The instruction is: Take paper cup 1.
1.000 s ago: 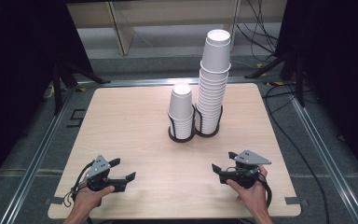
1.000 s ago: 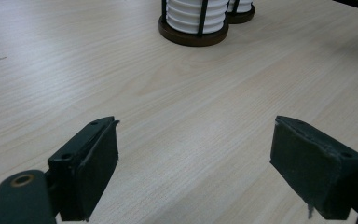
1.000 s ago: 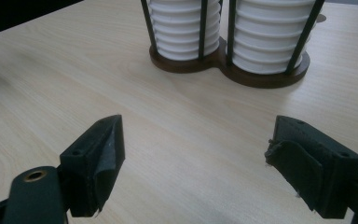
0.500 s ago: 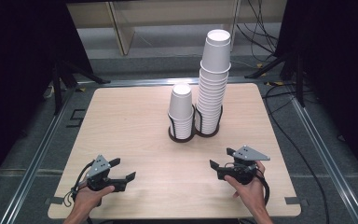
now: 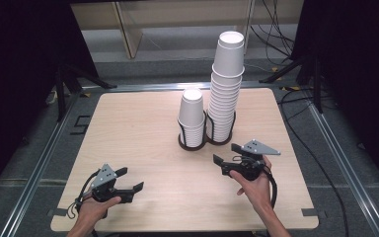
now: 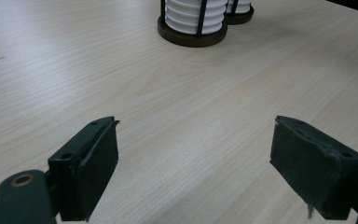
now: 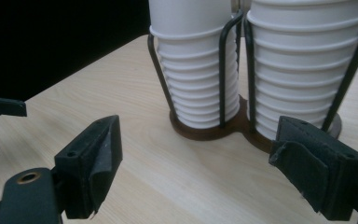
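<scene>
From the high view, the left claw (image 5: 128,180) sits low over the near left part of the desk (image 5: 138,128), held in a hand (image 5: 94,210) that comes in from the bottom edge. Its jaws stand apart with nothing between them. The right claw (image 5: 225,159) hangs over the near right part of the desk in the other hand (image 5: 253,183), jaws likewise apart and empty. Just ahead of the right claw stands a dark twin-ring cup holder (image 5: 205,143); the short cup stack (image 5: 192,117) fills the ring ahead and slightly to the left of that claw, and the tall cup stack (image 5: 225,91) rises in the ring directly ahead. Both stacks are well apart from the left claw, ahead and off to its right.

In the left gripper view, the left claw (image 6: 193,165) shows two black jaws spread wide over bare wood, gripping nothing. The cup holder (image 6: 192,36) stands far ahead of it.

In the right gripper view, the right claw (image 7: 196,163) is open and empty, with the short cup stack (image 7: 196,70) and tall cup stack (image 7: 303,65) close ahead, upright in their wire rings, not touching the jaws.
</scene>
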Demonstrator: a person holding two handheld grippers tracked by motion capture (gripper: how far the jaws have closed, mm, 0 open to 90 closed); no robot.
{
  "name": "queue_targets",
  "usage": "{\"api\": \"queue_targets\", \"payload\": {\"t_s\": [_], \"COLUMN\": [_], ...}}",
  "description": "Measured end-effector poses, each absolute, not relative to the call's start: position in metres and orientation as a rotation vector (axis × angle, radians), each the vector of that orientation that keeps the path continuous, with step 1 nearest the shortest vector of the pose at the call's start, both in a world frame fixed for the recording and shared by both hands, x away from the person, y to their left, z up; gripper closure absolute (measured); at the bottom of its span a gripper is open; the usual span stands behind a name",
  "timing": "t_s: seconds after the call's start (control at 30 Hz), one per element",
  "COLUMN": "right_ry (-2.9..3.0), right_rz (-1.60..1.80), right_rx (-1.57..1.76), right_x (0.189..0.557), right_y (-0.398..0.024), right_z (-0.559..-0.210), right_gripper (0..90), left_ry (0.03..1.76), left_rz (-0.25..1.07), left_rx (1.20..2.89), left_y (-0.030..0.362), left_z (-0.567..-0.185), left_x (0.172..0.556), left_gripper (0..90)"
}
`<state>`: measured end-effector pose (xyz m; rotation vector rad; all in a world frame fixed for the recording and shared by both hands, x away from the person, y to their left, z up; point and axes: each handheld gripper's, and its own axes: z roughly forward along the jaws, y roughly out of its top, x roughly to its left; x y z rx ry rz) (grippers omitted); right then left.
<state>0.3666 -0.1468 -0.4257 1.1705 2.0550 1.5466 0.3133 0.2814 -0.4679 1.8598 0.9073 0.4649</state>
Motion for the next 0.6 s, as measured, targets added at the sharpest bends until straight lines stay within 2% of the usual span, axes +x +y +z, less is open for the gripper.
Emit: {"api": "queue_targets", "payload": {"t_s": [0.6], "right_ry": [2.07], "right_rz": [1.547], "right_rx": [1.06], "right_x": [0.398], "right_y": [-0.104], "right_z": [-0.383], "right_gripper": [16.2], "left_ry": [0.899], "left_rz": [0.475], "left_rx": [1.859], "left_y": [0.282], "left_z": [-0.467], "left_x": [0.313], "left_gripper": [14.8]}}
